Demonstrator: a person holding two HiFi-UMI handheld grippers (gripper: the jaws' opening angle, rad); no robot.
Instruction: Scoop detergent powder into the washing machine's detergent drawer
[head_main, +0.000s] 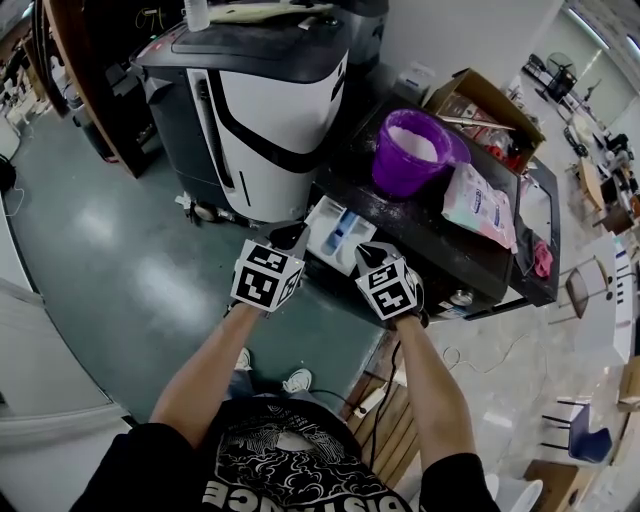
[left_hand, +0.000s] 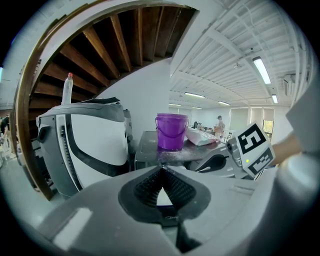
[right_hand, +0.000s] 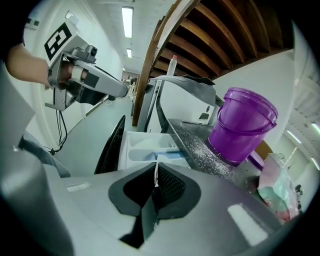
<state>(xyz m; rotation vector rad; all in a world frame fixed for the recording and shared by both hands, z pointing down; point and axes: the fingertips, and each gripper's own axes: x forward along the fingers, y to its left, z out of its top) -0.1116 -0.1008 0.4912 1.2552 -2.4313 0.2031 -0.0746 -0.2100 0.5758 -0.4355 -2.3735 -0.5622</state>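
Left gripper (head_main: 290, 240) and right gripper (head_main: 372, 255): both clenched, jaws pressed together with nothing between them, held side by side just in front of the pulled-out detergent drawer (head_main: 335, 230). Drawer projects from the front of the dark-topped washing machine (head_main: 420, 235); white and blue compartments are visible. On the machine top: purple bucket (head_main: 410, 150) holding white powder, spilled powder grains (right_hand: 200, 145) beside it, detergent bag (head_main: 480, 205) to its right.
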